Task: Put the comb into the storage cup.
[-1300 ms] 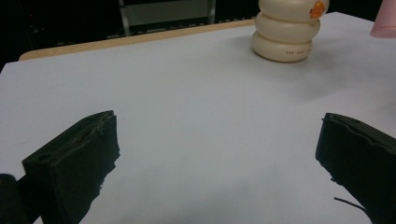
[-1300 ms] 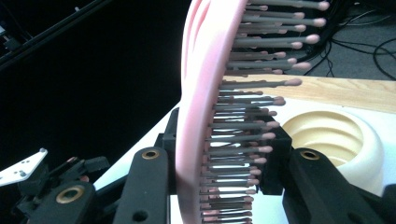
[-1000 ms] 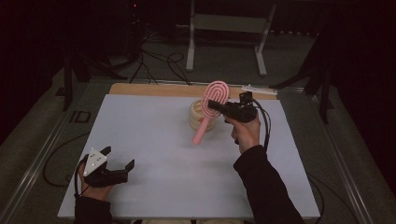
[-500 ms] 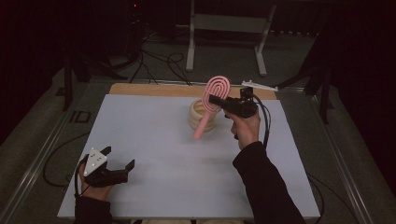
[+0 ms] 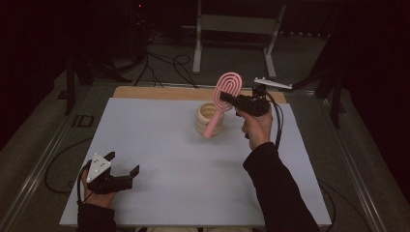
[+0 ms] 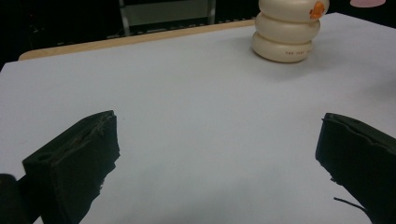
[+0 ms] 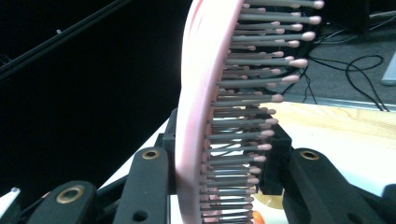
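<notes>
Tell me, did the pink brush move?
Yes. The brush in the right gripper went up and slightly right against the cream holder; its handle tip still overlaps it.

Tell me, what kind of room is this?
Probably a lab or workshop for recording hand tasks. A white table stands in a dark room, cables trail over the floor behind it, and a metal stand waits at the back.

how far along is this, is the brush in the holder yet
Done: the right tongs have gripped the pink hairbrush and lifted it. In hand: its handle hangs at the cream ringed holder; whether it is inside is unclear. Left: releasing it. The left tongs sit open and idle.
</notes>
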Tool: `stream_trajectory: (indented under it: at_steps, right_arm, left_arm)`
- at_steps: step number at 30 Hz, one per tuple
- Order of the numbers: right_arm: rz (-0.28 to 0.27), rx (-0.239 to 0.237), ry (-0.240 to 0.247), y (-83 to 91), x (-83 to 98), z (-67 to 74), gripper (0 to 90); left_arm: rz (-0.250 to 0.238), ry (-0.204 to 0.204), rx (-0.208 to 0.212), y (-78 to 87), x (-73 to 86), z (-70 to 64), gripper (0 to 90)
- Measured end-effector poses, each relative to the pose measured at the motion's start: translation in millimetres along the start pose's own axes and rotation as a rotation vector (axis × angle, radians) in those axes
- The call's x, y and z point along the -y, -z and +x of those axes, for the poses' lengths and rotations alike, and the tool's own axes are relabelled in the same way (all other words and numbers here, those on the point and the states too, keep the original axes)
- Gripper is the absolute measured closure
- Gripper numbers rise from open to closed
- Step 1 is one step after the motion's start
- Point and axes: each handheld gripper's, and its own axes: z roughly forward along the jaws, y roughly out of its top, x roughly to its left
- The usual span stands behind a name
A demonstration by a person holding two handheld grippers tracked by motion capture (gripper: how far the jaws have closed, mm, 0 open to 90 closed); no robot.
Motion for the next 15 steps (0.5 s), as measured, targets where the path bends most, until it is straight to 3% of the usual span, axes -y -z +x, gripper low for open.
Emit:
stream_trajectory:
  at_steps: [15]
  right_arm:
    - [-0.011, 0.025, -0.002, -0.3, -10.4, -5.6, 63.9]
  left_arm:
    - [-0.002, 0.002, -0.002, 0.1, 0.2, 0.2, 0.4]
